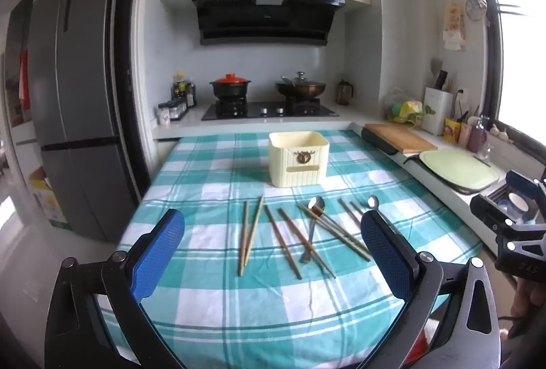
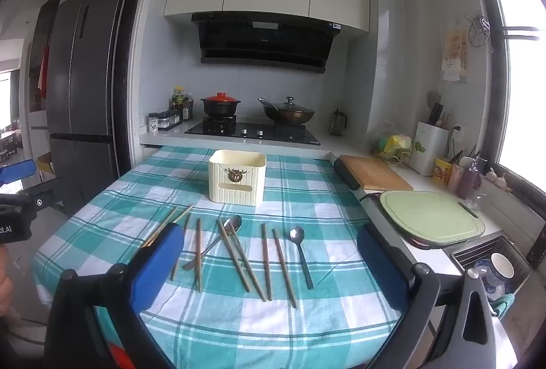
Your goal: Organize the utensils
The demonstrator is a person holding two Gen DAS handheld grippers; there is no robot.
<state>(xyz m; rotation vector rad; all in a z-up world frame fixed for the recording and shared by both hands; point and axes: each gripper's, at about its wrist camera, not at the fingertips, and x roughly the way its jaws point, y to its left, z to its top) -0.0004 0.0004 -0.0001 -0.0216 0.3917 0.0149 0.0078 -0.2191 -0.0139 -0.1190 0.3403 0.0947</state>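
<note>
A cream utensil holder (image 1: 298, 159) (image 2: 237, 177) stands upright on the teal checked tablecloth (image 1: 211, 307) (image 2: 221, 324). In front of it lie several wooden chopsticks (image 1: 283, 241) (image 2: 237, 258) and two metal spoons (image 1: 314, 225) (image 2: 300, 253); one spoon crosses a chopstick pair. My left gripper (image 1: 273, 253) is open and empty, above the near table edge, behind the utensils. My right gripper (image 2: 269, 266) is open and empty, likewise short of the utensils. The right gripper's body shows at the right edge of the left wrist view (image 1: 512, 225).
A stove with a red-lidded pot (image 1: 230, 86) and a wok (image 1: 300, 87) is behind the table. A wooden board (image 1: 399, 137), a green board (image 1: 457, 167) and a sink with dishes (image 2: 494, 266) are on the right counter. A fridge (image 1: 75, 96) stands left.
</note>
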